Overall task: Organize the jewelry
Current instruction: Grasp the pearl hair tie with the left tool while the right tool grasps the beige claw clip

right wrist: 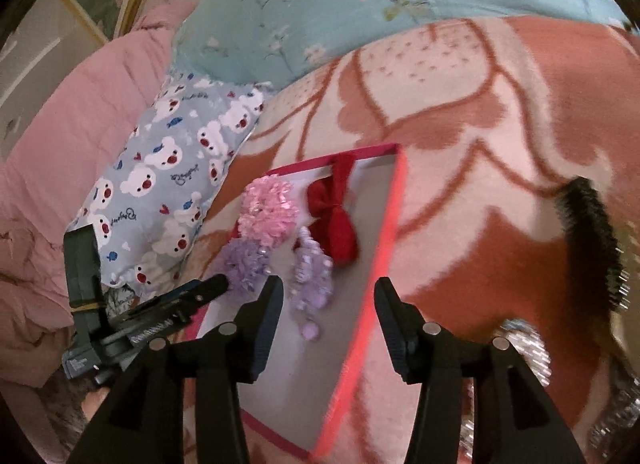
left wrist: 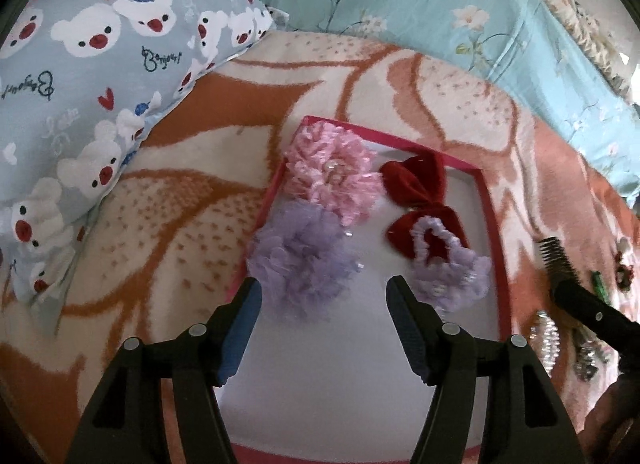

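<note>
While 4 hair pieces sit in red tray (left wrist: 494, 224), L gripper (left wrist: 324, 296) & R gripper (right wrist: 328, 296) gape, holding nothing.

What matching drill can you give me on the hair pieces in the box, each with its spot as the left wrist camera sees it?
Things:
1. pink flower
2. red bow
3. big purple flower
4. small purple scrunchie

Places in the red-rimmed box:
A. near right, overlapping the bow's lower lobe
B. far left corner
C. near left, by the left tool's left finger
D. far right

Pairs: 1-B, 2-D, 3-C, 4-A
</note>
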